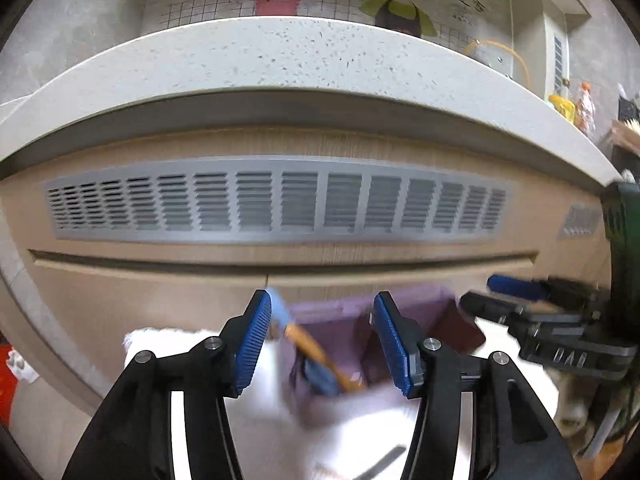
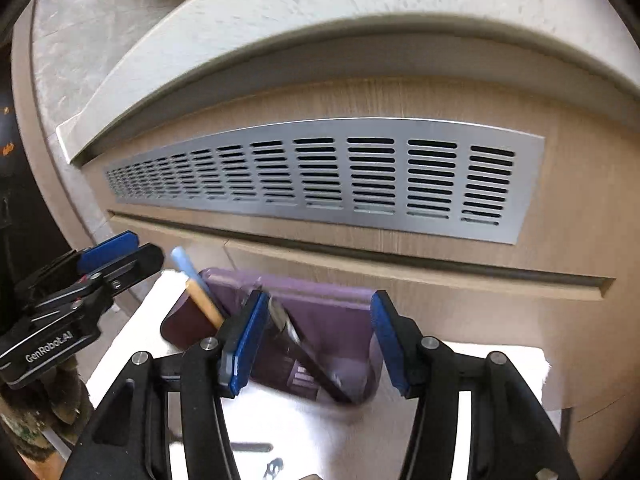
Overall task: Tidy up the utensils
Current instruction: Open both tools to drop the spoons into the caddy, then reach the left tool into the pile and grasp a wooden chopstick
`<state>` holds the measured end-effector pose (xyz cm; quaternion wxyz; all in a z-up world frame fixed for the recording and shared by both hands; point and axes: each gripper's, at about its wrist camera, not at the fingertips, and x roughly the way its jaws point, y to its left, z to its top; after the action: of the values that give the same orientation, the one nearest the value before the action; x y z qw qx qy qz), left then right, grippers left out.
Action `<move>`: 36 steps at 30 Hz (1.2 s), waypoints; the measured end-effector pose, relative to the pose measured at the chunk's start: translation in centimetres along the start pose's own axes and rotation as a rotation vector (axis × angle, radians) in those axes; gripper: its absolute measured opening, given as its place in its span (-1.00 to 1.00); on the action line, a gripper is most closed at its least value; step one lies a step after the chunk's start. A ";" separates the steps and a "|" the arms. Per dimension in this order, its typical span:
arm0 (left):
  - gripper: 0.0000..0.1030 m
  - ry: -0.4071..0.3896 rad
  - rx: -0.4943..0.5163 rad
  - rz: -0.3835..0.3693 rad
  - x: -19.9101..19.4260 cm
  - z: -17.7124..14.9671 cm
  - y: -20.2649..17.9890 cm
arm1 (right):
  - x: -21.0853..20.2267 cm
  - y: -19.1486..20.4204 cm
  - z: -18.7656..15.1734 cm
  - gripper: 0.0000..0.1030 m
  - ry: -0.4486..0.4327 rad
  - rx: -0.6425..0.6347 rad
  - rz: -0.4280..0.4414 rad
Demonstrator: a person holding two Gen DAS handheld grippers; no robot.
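Both grippers open over the utensil holder, nothing held.

At lower centre of both wrist views I see the purple utensil holder (image 1: 320,364) on a white cloth (image 1: 256,432). My left gripper (image 1: 324,344) stands apart around a blue-and-tan utensil (image 1: 308,344) leaning inside, pads clear of it; my right gripper (image 2: 316,344) gapes over a dark utensil (image 2: 304,344). Risk as I judge it: the frames are blurred, so a careless descent could clip the holder's rim and tip it, or the two tools could collide.
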<state>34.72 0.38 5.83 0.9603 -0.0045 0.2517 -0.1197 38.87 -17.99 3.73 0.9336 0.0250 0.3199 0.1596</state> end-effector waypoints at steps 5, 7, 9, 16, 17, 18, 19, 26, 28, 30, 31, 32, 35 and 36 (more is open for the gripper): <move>0.11 0.085 0.062 0.004 -2.7 -4.6 0.2 | -2.4 1.8 -2.6 -0.01 0.042 -0.091 0.013; 0.11 0.133 0.077 -0.003 -3.5 -6.0 0.4 | -3.1 2.7 -3.9 -0.01 0.063 -0.133 0.021; 0.12 0.173 0.069 -0.025 -4.5 -7.9 0.6 | -3.7 3.7 -5.3 -0.01 0.088 -0.178 0.038; 0.12 0.231 0.070 -0.069 -8.0 -12.7 1.4 | -5.0 7.8 -12.0 -0.01 0.203 -0.351 0.126; 0.12 0.233 0.070 -0.072 -8.4 -13.1 1.4 | -4.9 8.6 -13.1 -0.01 0.229 -0.381 0.148; 0.12 0.236 0.072 -0.078 -8.7 -13.4 1.4 | -4.9 9.4 -14.2 -0.01 0.258 -0.411 0.172; 0.12 0.237 0.074 -0.081 -9.0 -13.7 1.4 | -4.8 10.1 -15.1 -0.01 0.283 -0.434 0.193; 0.12 0.229 0.071 -0.064 -10.8 -14.0 2.9 | -4.4 14.0 -18.8 -0.23 0.378 -0.516 0.324; 0.12 0.226 0.067 -0.052 -11.3 -14.2 3.6 | -3.9 14.6 -19.1 -0.34 0.397 -0.513 0.349; 0.12 0.221 0.050 -0.039 -11.6 -14.3 4.5 | -3.5 15.3 -19.3 -0.38 0.406 -0.514 0.366; 0.12 0.219 0.039 -0.034 -11.7 -14.4 5.0 | -3.4 15.5 -19.4 -0.42 0.407 -0.517 0.370; 0.12 0.219 0.027 -0.030 -11.9 -14.4 5.5 | -3.1 15.8 -19.5 -0.42 0.411 -0.521 0.376; 0.12 0.227 0.006 -0.035 -11.9 -14.6 6.3 | -2.8 16.8 -19.7 -0.43 0.398 -0.538 0.360; 0.12 0.233 0.016 -0.045 -11.8 -14.6 6.2 | -2.6 16.9 -19.6 -0.43 0.384 -0.538 0.341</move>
<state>19.09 9.88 -1.71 0.9217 0.0116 0.3603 -0.1431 20.33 -3.85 -7.74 0.7898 -0.1988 0.4268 0.3932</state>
